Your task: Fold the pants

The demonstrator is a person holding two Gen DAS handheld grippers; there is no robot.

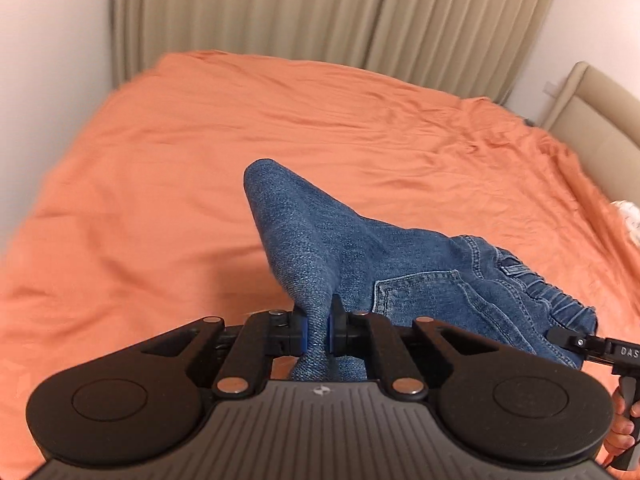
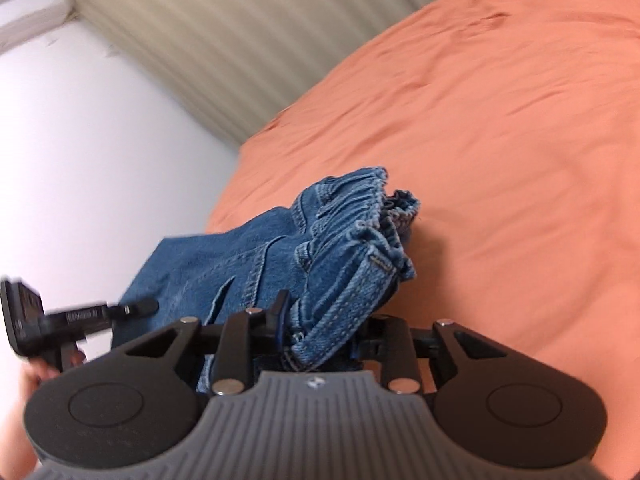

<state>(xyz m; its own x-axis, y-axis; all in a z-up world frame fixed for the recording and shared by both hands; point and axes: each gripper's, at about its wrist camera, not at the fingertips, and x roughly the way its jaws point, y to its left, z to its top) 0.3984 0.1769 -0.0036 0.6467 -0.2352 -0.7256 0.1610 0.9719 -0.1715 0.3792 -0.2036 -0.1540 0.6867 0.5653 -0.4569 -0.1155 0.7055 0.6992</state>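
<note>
The left gripper [image 1: 317,330] is clamped on a jeans [image 1: 360,256] leg, the right gripper [image 2: 320,336] on the waistband [image 2: 352,292]; lifting step seems in hand, next lay them flat ahead on the orange bedsheet [image 1: 200,140]

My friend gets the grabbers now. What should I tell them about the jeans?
Left gripper: jaws shut on a pinch of plain denim on the jeans.
Right gripper: jaws shut on the gathered waistband.
Jeans hang bunched between both grippers, above the orange bed sheet; the back pocket faces the left camera.
Done: both ends gripped and lifted.
Left: no neat fold shows yet. Probably lay them flat, fold, smooth.
</note>
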